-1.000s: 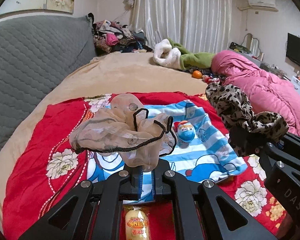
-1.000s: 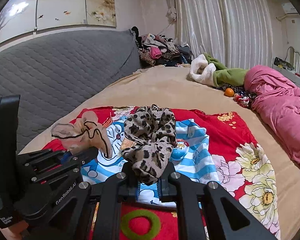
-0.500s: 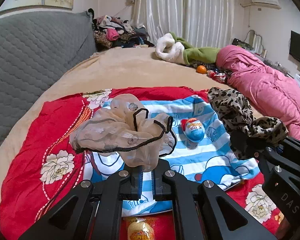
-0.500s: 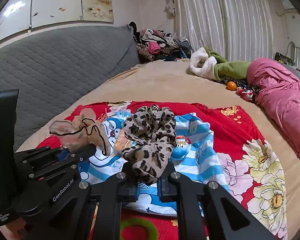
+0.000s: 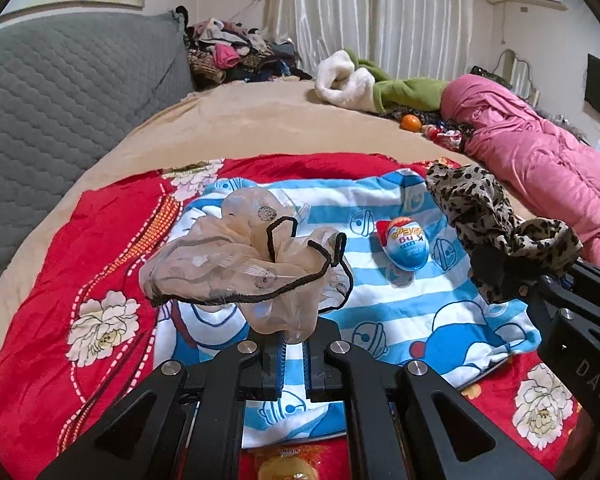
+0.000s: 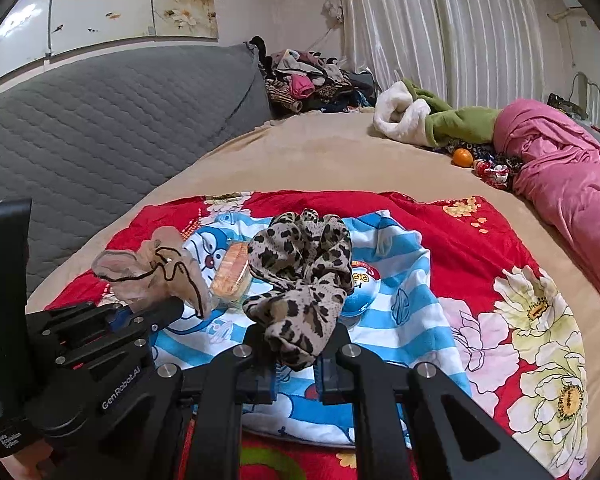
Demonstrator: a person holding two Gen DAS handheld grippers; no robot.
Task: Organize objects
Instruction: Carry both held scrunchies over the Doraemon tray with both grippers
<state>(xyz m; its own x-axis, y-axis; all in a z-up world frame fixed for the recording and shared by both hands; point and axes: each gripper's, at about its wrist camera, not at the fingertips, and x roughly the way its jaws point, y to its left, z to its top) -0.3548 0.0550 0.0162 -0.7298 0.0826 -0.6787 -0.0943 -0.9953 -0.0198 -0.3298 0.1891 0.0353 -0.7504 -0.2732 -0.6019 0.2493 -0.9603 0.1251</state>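
Above the striped blue towel [image 5: 420, 312] on the bed, the left claw [image 5: 291, 354] pinches a sheer beige scrunchie [image 5: 236, 268]; just beside it, the right claw [image 6: 296, 368] clamps a leopard-print scrunchie [image 6: 300, 272].

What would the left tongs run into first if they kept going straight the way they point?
Probably the blue striped cartoon towel. The left tongs, shut on a sheer beige scrunchie, tilt down toward it; the blue egg toy lies off to the right. Depth is uncertain.

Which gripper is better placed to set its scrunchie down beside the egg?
Right, probably. Both grippers are shut on scrunchies, but the right gripper with the leopard scrunchie hangs almost over the egg; the left gripper is further to the side.
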